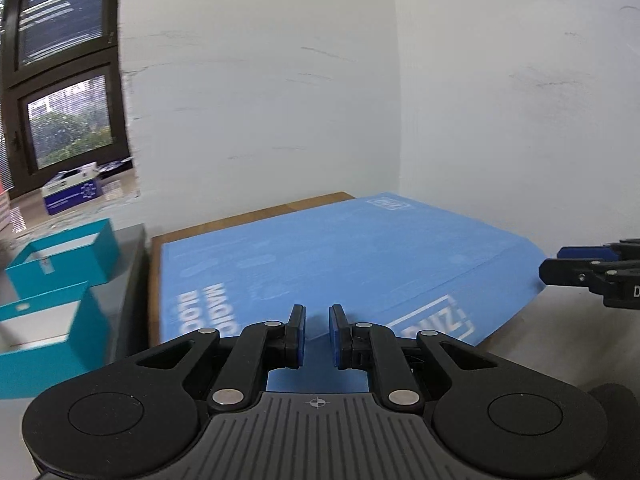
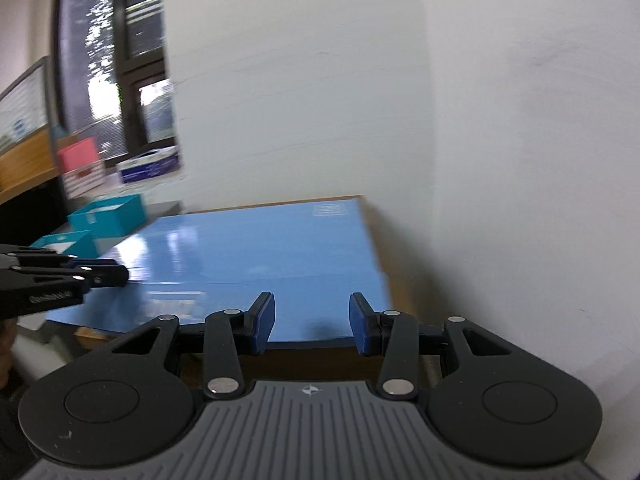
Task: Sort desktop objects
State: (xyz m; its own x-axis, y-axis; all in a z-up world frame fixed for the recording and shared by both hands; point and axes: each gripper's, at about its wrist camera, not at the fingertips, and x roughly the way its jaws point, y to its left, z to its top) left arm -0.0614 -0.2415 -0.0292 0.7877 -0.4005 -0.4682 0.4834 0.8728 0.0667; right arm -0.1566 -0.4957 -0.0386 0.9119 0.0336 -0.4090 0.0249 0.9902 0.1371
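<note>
Left gripper point(image 1: 317, 334): held low over the near edge of the blue sheet, blue pads a little apart, nothing between them.
Right gripper point(image 2: 312, 326): held level near the same sheet, pads wide apart and empty.
Blue sheet point(image 1: 340, 256): big and flat on the wooden bench point(image 1: 256, 212), in the corner by the white wall point(image 1: 260, 100).
Teal boxes point(image 1: 60, 256): two open ones, left of the sheet on a grey top.
Hard to see: white letters on the sheet are blurry; the window point(image 1: 68, 120) side is smeared.
</note>
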